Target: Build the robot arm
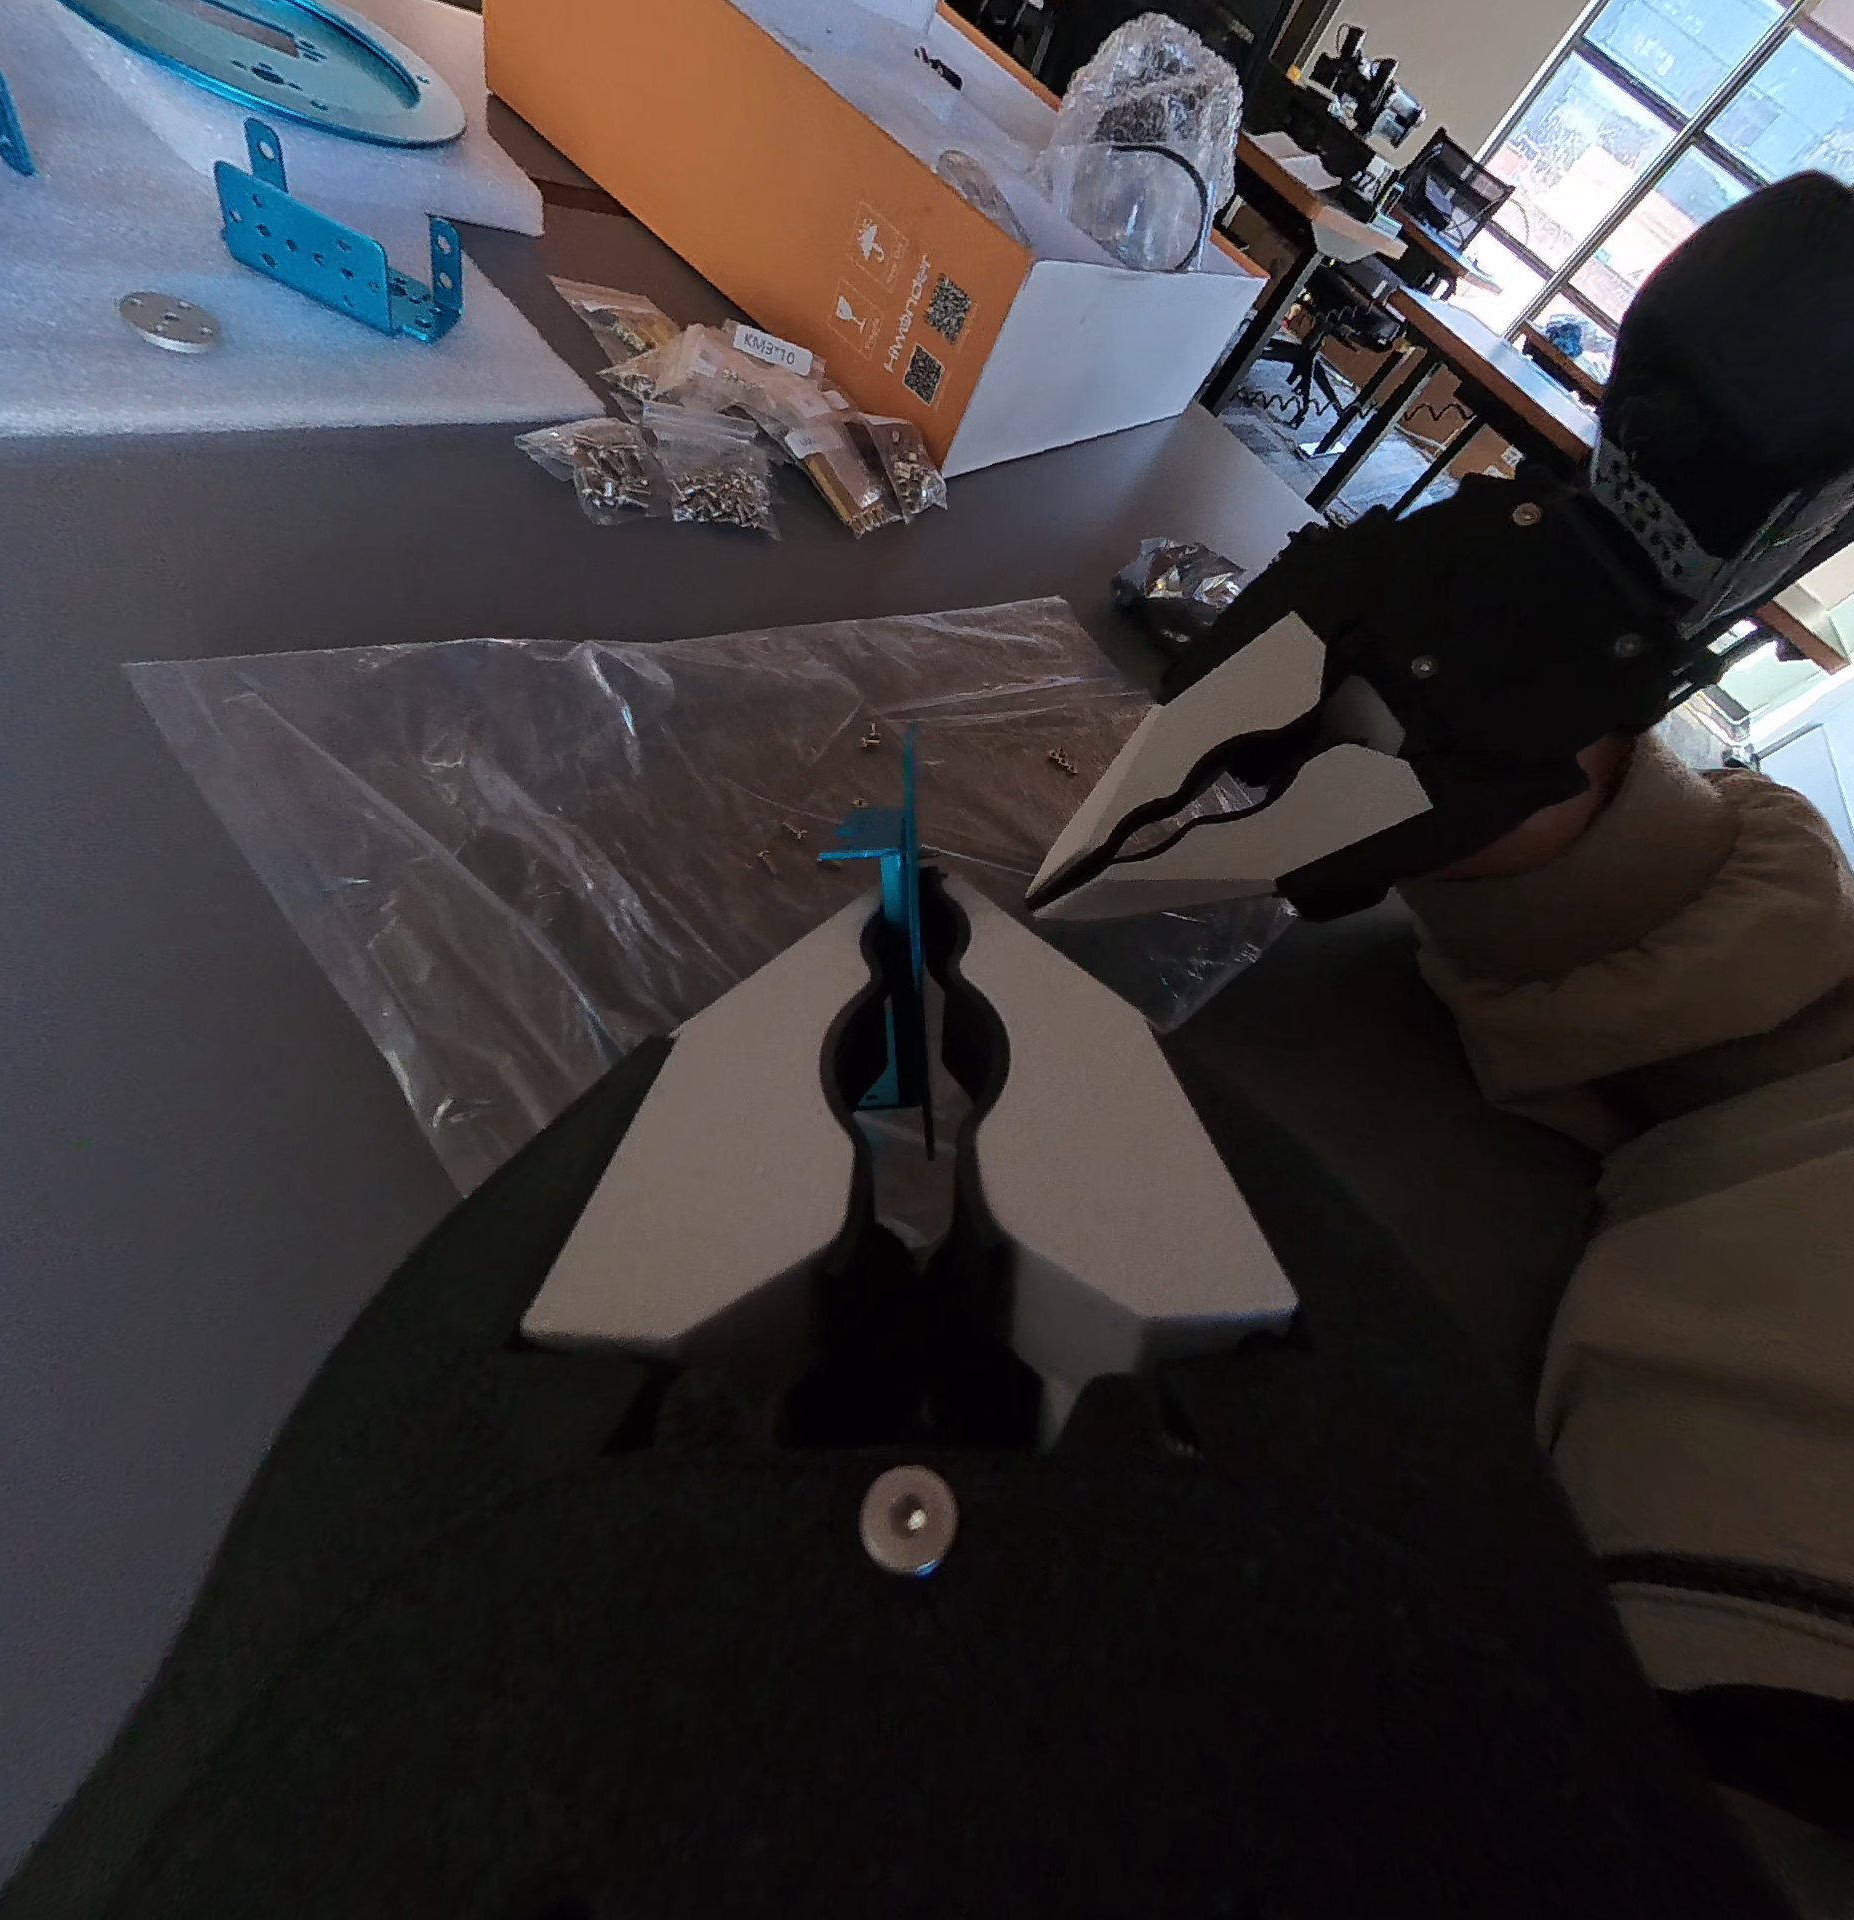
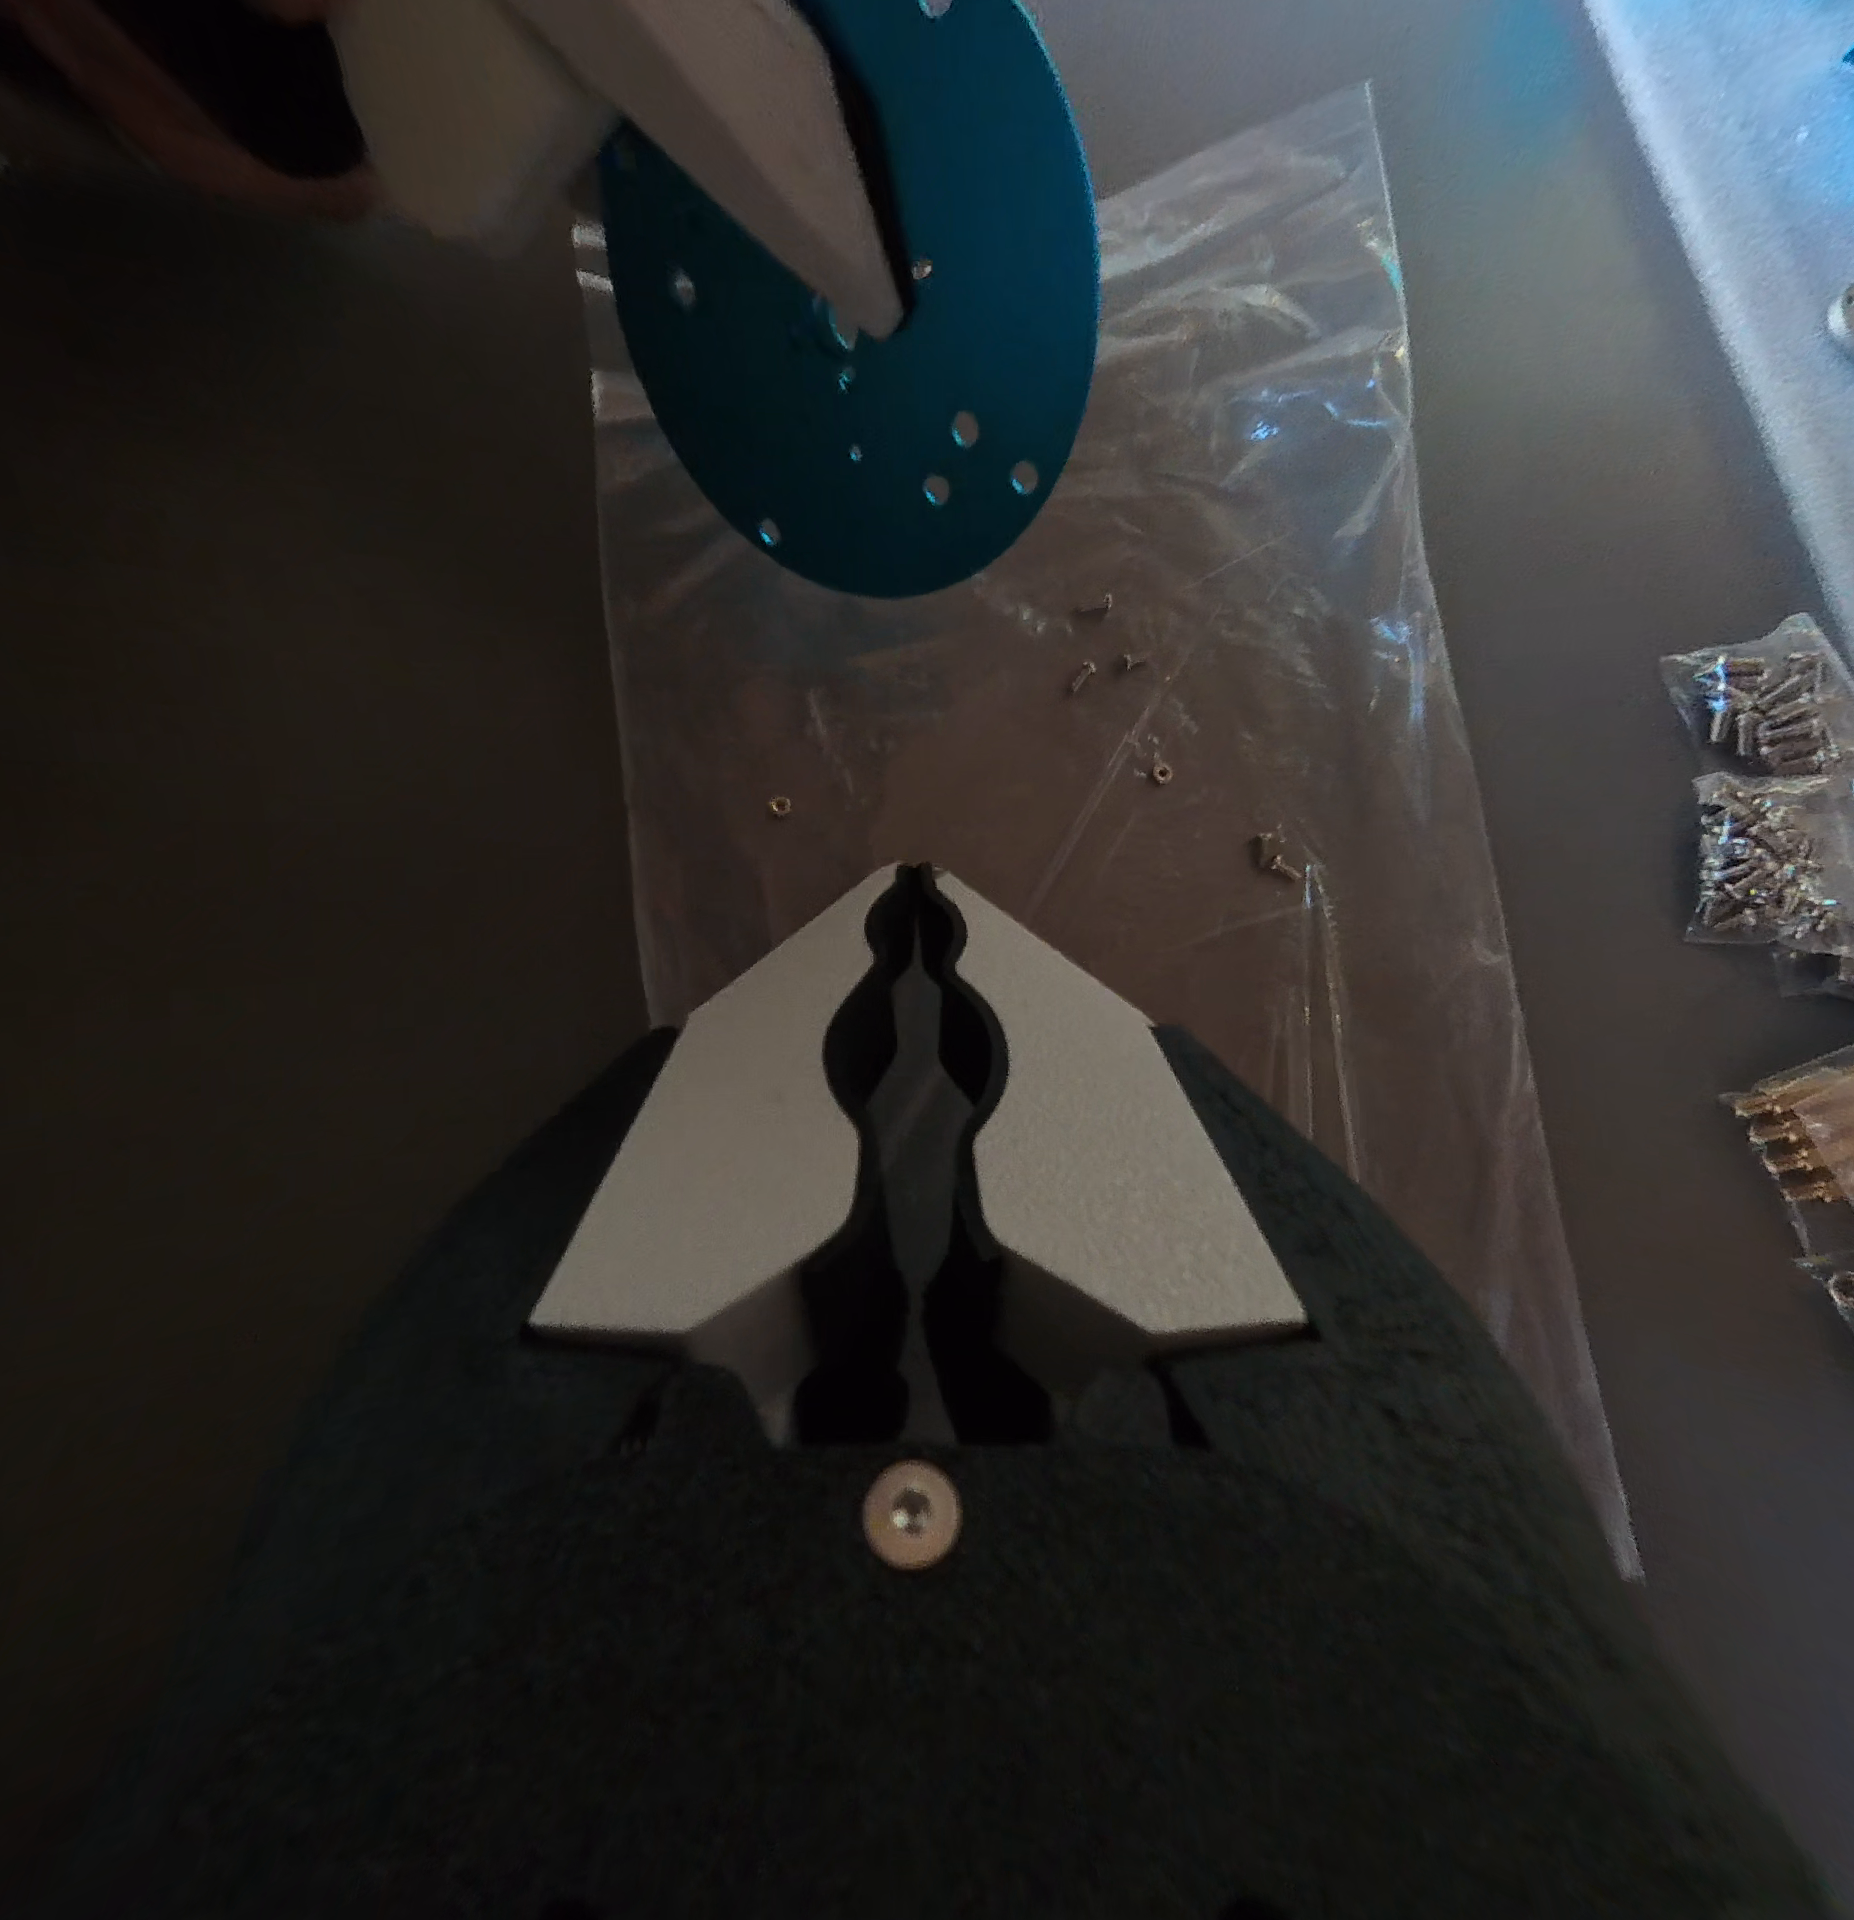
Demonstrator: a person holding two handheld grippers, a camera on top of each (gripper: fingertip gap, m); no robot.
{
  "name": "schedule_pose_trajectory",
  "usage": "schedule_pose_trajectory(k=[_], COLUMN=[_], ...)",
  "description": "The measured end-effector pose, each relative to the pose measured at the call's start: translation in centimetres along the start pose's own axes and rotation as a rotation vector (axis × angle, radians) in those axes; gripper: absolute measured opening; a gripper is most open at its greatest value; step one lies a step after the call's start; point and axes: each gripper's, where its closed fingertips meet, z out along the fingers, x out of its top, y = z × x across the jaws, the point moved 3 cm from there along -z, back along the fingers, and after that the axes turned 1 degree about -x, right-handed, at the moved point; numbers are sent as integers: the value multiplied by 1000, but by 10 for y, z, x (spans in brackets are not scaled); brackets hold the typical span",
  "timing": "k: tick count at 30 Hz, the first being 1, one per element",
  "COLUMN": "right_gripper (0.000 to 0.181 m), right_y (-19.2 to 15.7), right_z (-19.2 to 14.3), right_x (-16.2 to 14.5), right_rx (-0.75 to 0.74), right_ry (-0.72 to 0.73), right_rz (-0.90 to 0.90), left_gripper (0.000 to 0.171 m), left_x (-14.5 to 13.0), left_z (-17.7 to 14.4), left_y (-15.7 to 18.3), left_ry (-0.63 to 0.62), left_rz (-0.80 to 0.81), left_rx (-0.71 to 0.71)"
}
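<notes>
My left gripper (image 1: 907,894) is shut on a blue round metal plate (image 1: 907,810), which I see edge-on and upright between the pads. In the right wrist view the plate (image 2: 902,436) shows its drilled face, with the left gripper (image 2: 887,312) clamped near its centre, above a clear plastic bag (image 2: 1266,520). My right gripper (image 2: 918,868) is shut, its tips close together low over the bag. It also shows in the left wrist view (image 1: 1042,896), just right of the plate. Several loose screws (image 2: 1105,665) and a small nut (image 2: 778,804) lie around it.
An orange and white box (image 1: 798,187) stands at the back, with small bags of screws (image 1: 694,457) in front of it. A blue U-bracket (image 1: 331,260) and a silver disc (image 1: 170,322) lie on white foam (image 1: 71,395). A person's beige sleeve (image 1: 1681,987) is at the right. My hands' fingertips stand some 9 cm from each other.
</notes>
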Motion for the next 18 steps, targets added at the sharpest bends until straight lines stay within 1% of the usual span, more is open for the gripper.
schedule_pose_trajectory(k=[2, 3, 4, 5, 10, 16, 18], right_gripper=[0, 3, 11, 12, 8, 9, 8], right_y=[-3, -8, -12, -14, -25, -26, -26], right_z=[-2, -2, -1, 1, 9, 16, 16], right_x=[1, 4, 4, 4, 12, 10, 11], right_rx=[15, 46, 69, 73, 82, 116, 102], right_ry=[13, 24, 9, -11, -2, -41, -55], right_rz=[7, 17, 27, 24, -54, -59, -82], left_gripper=[1, 1, 1, 1, 1, 1, 1], left_x=[0, 0, 0, 1, 1, 1, 1], left_z=[0, 0, 0, 0, 0, -1, -1], left_y=[-1, -1, -1, -1, 0, 2, 2], left_ry=[0, 2, 2, 3, 4, 5, 6], left_rz=[1, 2, 3, 4, 10, 15, 13], left_rx=[5, 7, 10, 11, 8, -1, -1])
